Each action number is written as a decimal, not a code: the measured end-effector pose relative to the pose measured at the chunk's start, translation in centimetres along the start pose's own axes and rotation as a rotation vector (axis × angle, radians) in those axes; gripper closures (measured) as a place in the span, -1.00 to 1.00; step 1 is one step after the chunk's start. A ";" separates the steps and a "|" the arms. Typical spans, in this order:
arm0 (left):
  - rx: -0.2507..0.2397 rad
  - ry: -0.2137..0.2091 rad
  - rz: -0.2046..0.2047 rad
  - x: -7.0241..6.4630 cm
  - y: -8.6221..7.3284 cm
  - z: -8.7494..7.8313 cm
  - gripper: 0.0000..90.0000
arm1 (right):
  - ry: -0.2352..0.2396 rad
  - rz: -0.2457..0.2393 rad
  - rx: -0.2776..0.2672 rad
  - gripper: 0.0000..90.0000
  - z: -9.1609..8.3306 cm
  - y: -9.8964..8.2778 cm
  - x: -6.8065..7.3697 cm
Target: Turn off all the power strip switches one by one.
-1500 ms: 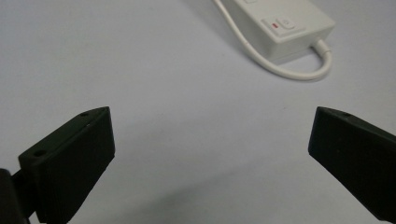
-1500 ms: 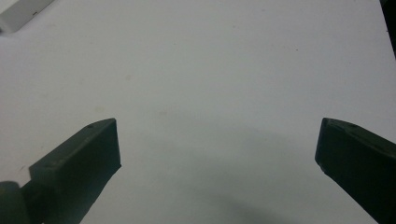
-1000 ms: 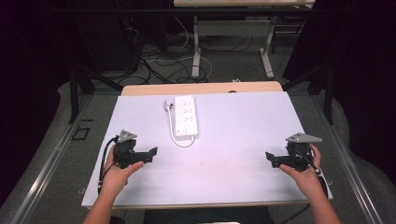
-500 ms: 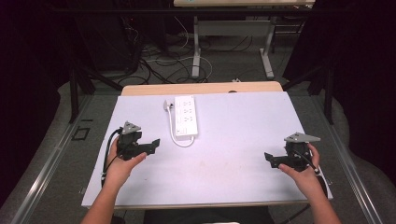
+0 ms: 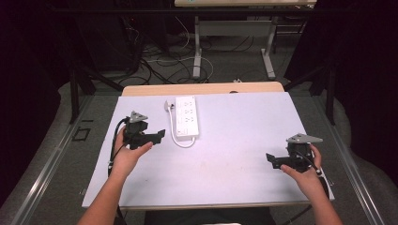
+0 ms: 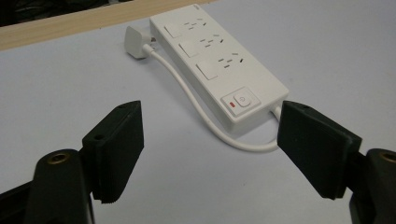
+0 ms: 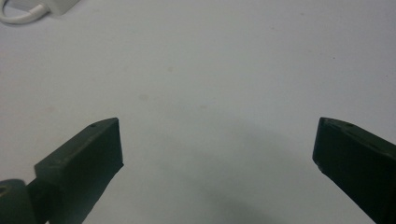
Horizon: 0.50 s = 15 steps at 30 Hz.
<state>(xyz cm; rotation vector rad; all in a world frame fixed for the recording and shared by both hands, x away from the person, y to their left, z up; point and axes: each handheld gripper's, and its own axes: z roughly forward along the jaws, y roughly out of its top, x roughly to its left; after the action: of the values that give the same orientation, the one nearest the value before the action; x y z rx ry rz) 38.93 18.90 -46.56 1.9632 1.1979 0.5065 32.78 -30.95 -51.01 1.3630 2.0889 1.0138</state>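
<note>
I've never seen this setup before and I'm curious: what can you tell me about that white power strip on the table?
The power strip is a long white block, plastic by its look, lying flat on the pale table toward its far side. Three socket groups run along its top, each with a square button, and a rocker switch with a red mark sits at the near end. Its white cord loops from that end back to the plug beside it. Nothing grips it.

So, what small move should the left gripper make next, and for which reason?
Probably ease the left gripper forward toward the power strip. Its jaws have just been closing partway but stand open with nothing between them, and the strip's switch end lies just ahead, untouched, on the table.
</note>
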 end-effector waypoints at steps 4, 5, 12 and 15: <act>-0.002 0.000 0.004 0.1 0.6 0.3 -0.41 | -0.002 -0.004 0.000 -0.98 0.1 0.0 0.0; 0.003 -0.002 0.015 0.1 0.9 0.4 -0.39 | -0.001 -0.005 0.002 -0.98 0.1 0.0 0.0; 0.016 -0.014 0.014 0.0 2.0 1.1 -0.27 | 0.001 0.001 0.004 -0.98 0.2 -0.2 -0.1; 0.013 -0.031 -0.004 0.1 2.4 1.6 -0.20 | 0.003 -0.002 0.005 -0.98 0.2 -0.2 -0.1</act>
<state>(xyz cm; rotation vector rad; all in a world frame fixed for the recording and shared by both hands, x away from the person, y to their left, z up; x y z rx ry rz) 41.40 17.71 -45.73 1.9721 1.1884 0.4654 32.86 -31.01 -51.29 1.3626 2.0955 1.0112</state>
